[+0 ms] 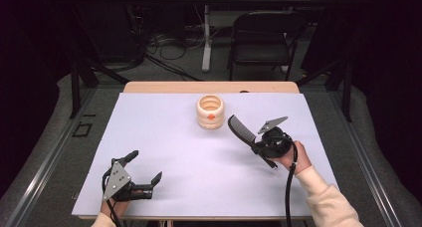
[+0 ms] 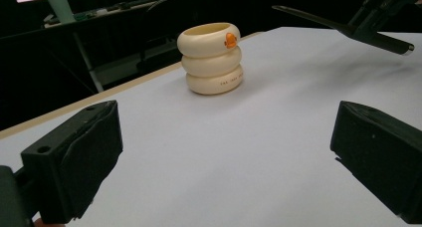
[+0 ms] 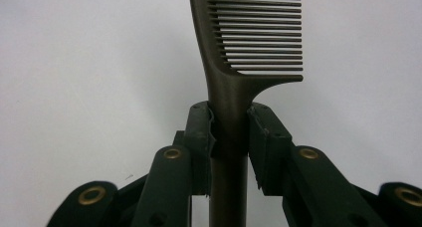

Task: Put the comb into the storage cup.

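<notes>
A dark comb [image 1: 241, 130] is held above the table at the right, its toothed end pointing toward the cream ringed cup [image 1: 210, 111]. My right gripper [image 1: 258, 145] is shut on the comb's handle [image 3: 228, 122], teeth running off to the right in the right gripper view. The cup [image 2: 211, 57], three stacked rings with an orange mark, stands upright at the table's far middle. My left gripper [image 1: 147, 166] rests open near the front left with nothing between its pads [image 2: 79, 157]. The comb [image 2: 343, 28] also hangs at the upper right of the left gripper view.
The white table top [image 1: 199, 167] stretches between the two grippers. A wooden edge [image 1: 164, 86] runs along the far side. Beyond it stand a black folding chair [image 1: 263, 38] and a table leg with cables on the floor.
</notes>
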`<state>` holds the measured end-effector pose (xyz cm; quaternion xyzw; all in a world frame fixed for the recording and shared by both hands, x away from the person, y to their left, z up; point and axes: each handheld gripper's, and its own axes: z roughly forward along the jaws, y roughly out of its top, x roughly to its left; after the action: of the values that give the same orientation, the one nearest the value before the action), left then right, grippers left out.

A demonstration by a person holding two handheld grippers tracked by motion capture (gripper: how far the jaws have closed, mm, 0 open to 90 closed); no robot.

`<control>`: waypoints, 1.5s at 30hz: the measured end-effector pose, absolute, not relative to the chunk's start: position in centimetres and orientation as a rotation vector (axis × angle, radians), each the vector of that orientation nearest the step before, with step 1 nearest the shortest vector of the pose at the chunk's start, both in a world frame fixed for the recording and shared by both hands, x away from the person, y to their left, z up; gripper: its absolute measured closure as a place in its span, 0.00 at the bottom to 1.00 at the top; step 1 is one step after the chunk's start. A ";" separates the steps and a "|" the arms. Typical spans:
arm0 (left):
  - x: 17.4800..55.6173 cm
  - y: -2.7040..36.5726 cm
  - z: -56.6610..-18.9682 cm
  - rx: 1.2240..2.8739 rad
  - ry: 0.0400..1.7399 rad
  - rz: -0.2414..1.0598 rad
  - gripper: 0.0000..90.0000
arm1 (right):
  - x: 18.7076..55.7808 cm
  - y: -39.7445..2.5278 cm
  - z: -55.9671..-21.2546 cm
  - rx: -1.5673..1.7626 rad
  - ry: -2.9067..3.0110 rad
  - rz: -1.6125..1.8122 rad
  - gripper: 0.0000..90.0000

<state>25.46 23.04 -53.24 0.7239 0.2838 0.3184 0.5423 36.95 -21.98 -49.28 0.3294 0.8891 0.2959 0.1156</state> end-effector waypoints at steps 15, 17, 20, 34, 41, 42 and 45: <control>25.5 23.0 -53.3 1.721 0.673 0.755 0.00 | 37.0 -22.0 -49.1 0.955 2.577 0.911 0.80; 25.4 23.0 -53.2 1.719 0.672 0.756 0.00 | 37.0 -22.0 -49.1 0.956 2.576 0.912 0.80; 25.5 23.0 -53.3 1.720 0.673 0.756 0.00 | 37.2 -21.9 -49.2 0.965 2.568 0.922 0.80; 25.5 23.0 -53.3 1.721 0.673 0.755 0.00 | 37.4 -21.9 -49.1 0.967 2.536 0.961 0.80; 25.5 23.0 -53.3 1.720 0.673 0.757 0.00 | 37.5 -21.8 -49.1 0.972 2.513 0.978 0.80; 25.5 23.0 -53.3 1.721 0.673 0.756 0.00 | 37.5 -21.7 -49.1 0.971 2.508 0.978 0.80; 25.5 23.0 -53.3 1.720 0.673 0.757 0.00 | 37.6 -21.7 -49.2 0.964 2.504 0.980 0.80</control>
<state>25.49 23.00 -53.26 0.7243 0.2832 0.3188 0.5419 37.60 -21.68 -49.17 0.3341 0.8677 0.3397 0.1417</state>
